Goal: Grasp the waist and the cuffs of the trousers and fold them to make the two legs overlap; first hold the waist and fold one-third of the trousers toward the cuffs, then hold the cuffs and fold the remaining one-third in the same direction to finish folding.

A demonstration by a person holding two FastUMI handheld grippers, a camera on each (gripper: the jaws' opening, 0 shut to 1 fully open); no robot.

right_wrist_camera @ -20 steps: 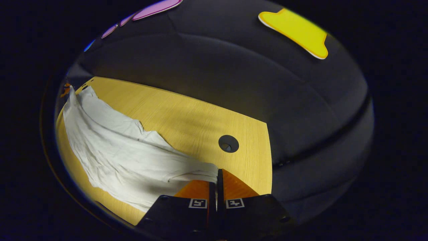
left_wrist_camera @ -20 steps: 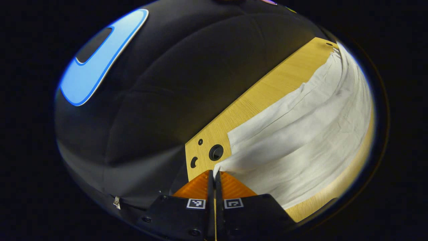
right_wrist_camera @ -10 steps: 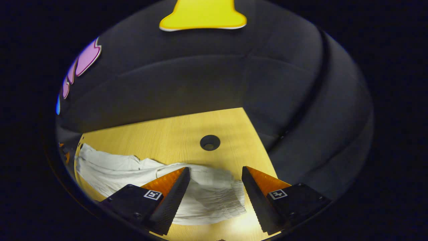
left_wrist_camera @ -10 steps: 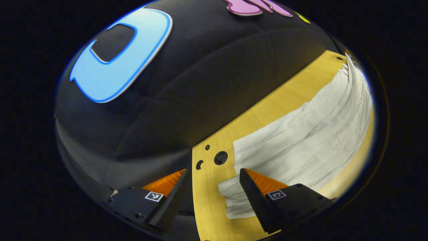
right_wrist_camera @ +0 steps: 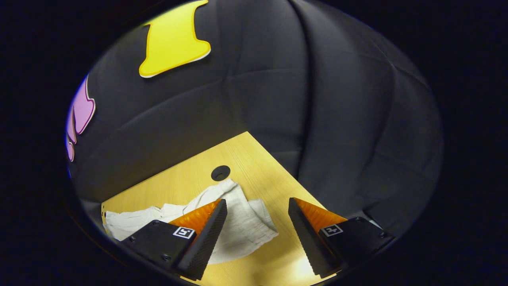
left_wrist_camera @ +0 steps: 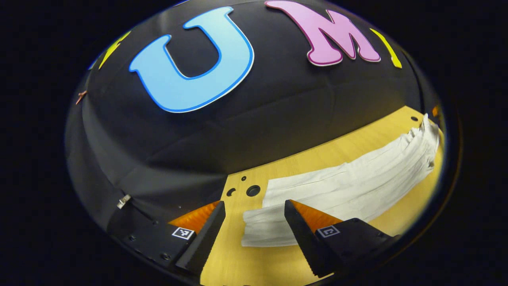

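Left gripper (left_wrist_camera: pixel 254 216): its two fingers are standing wide apart, gripping nothing, and hovering above the table.
Between the left fingers: one end of the trousers (left_wrist_camera: pixel 341 194) is lying flat below the gap, its short edge lined with small gathers; whether this is the waist or the cuffs, I cannot tell.
Right gripper (right_wrist_camera: pixel 257 216): its fingers are also spread well apart and holding nothing.
Between the right fingers: the other end of the trousers (right_wrist_camera: pixel 242 222) is lying on the wood, partly covered by the left-hand finger (right_wrist_camera: pixel 204 234) of that view, its near edge curving and loosely rumpled.
Trousers: in the left gripper view, the pale, creased cloth is stretching as one long band from the gripper away toward the far right, where it is bunching up a little. The legs appear to be lying one over the other, though the layers are hard to tell apart.
Table (left_wrist_camera: pixel 329 155): the yellowish wooden top is bearing the trousers, with bare wood showing on both sides of the cloth.
Holes: in the left gripper view, a round hole (left_wrist_camera: pixel 253 190) with two smaller ones is sitting just beside the near end; in the right gripper view, another round hole (right_wrist_camera: pixel 220 173) is sitting just beyond the cloth.
Wall (right_wrist_camera: pixel 317 119): black cloth is hanging behind the table's edges.
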